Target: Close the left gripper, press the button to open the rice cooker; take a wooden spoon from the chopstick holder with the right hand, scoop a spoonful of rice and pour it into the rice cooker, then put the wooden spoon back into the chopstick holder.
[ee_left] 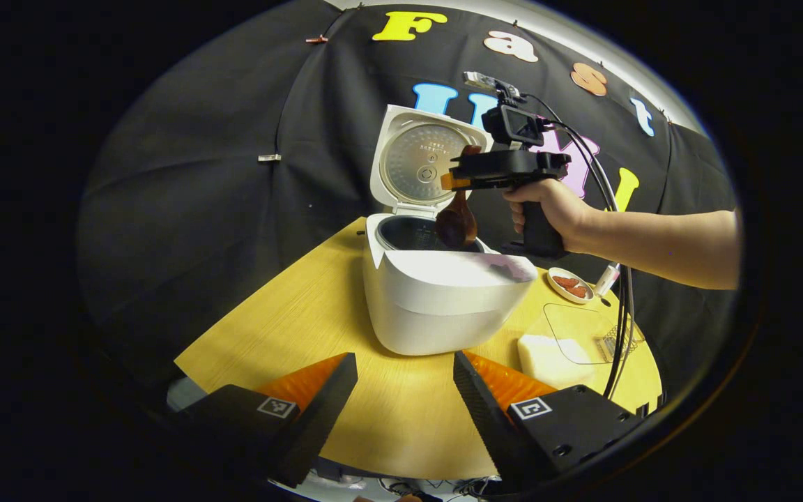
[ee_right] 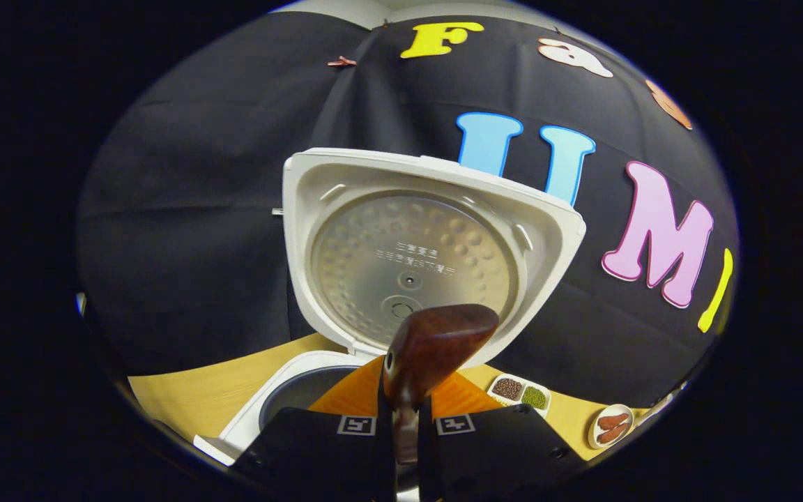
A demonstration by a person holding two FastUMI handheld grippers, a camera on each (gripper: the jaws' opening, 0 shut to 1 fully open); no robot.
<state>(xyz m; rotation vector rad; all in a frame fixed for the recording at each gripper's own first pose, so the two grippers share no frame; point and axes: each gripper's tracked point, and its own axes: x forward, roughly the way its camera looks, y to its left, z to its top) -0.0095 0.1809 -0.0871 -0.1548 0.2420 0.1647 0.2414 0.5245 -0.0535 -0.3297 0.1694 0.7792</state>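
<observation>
Wooden spoon (ee_right: 436, 345) clamped in right gripper (ee_right: 406, 425), over open rice cooker (ee_left: 443, 293)

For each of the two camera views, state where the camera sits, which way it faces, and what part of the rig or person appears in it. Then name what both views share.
Left gripper view: rides the left gripper, low over the table, facing the rice cooker; its open fingers show, also the right gripper and hand.
Right gripper view: rides that gripper above the pot, facing the lid; its fingers clamp the wooden spoon.
Shared: cooker, lid, spoon, table.
</observation>
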